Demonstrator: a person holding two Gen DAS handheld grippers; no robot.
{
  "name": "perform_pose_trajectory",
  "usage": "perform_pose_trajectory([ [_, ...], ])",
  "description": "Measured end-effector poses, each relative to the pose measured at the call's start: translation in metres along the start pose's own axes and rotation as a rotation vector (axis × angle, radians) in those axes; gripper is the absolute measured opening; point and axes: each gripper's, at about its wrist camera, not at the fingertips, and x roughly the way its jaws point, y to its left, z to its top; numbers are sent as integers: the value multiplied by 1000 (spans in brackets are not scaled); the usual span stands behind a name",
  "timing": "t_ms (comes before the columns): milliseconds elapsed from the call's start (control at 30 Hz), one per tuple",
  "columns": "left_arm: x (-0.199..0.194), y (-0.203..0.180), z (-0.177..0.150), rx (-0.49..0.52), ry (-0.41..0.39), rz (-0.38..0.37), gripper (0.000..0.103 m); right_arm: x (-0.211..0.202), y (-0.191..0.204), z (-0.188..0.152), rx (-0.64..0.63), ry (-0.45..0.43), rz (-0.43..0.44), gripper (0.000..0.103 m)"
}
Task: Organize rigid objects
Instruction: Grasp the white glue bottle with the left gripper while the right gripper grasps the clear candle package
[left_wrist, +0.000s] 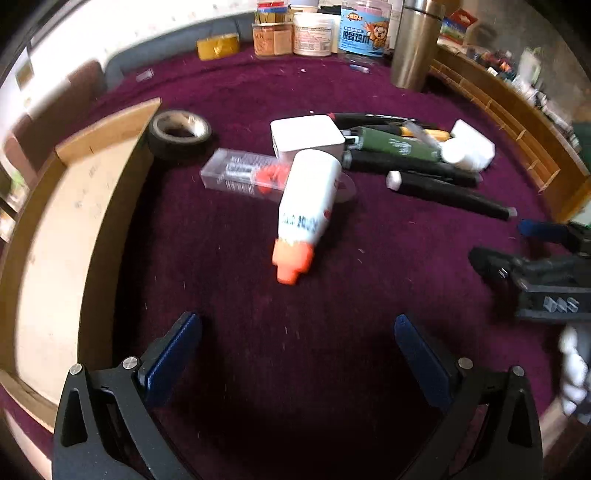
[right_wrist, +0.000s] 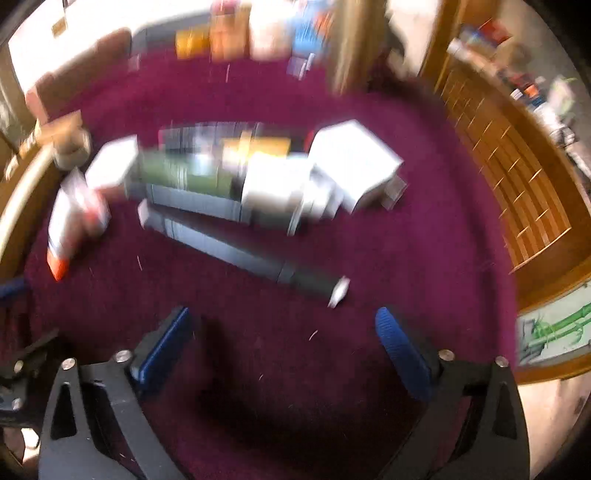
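On the purple cloth lies a white bottle with an orange cap (left_wrist: 305, 206), cap toward me. Behind it sit a clear plastic case (left_wrist: 243, 174), a white box (left_wrist: 307, 137), a roll of black tape (left_wrist: 180, 133), a green marker (left_wrist: 397, 146), black markers (left_wrist: 448, 195) and a small white block (left_wrist: 470, 144). My left gripper (left_wrist: 297, 334) is open, short of the bottle, nothing between its fingers. The right wrist view is blurred: my right gripper (right_wrist: 282, 326) is open just before a long black marker (right_wrist: 243, 253). The same bottle (right_wrist: 72, 225) shows at left. The right gripper (left_wrist: 539, 251) also appears at the left view's right edge.
An open cardboard box (left_wrist: 66, 236) stands at the left of the cloth. Jars (left_wrist: 312, 33), a yellow tape roll (left_wrist: 218, 46) and a steel flask (left_wrist: 415, 44) line the far edge. A wooden slatted rail (right_wrist: 517, 177) runs along the right side.
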Motion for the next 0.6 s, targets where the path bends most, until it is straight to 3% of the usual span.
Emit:
perform_pose_trajectory([
  [67, -15, 10, -1, -28, -37, -63, 101, -34, -11, 10, 51, -197, 20, 99],
  [133, -32, 15, 2, -10, -119, -37, 102, -56, -23, 18, 131, -403, 41, 103],
  [167, -37, 16, 7, 0, -148, -14, 102, -54, -28, 25, 163, -436, 58, 103],
  [267, -36, 25, 21, -39, -171, -8, 101, -17, -31, 51, 214, -329, 85, 102],
  [333, -32, 28, 25, -41, -172, -24, 101, 9, -32, 48, 255, -308, 169, 100],
  [400, -23, 19, 28, 1, -159, 0, 98, 24, -33, 36, 281, -296, 196, 100],
  [433, -20, 14, 30, 23, -150, 9, 94, 31, -37, 33, 289, -277, 199, 100],
  [467, -16, 10, 32, 49, -141, 12, 83, 35, -41, 32, 301, -242, 205, 100],
  [533, -4, -1, 41, 81, -116, 6, 60, 33, -45, 31, 314, -264, 232, 100],
  [600, 3, -7, 49, 95, -115, -1, 53, 31, -45, 29, 311, -269, 242, 100],
])
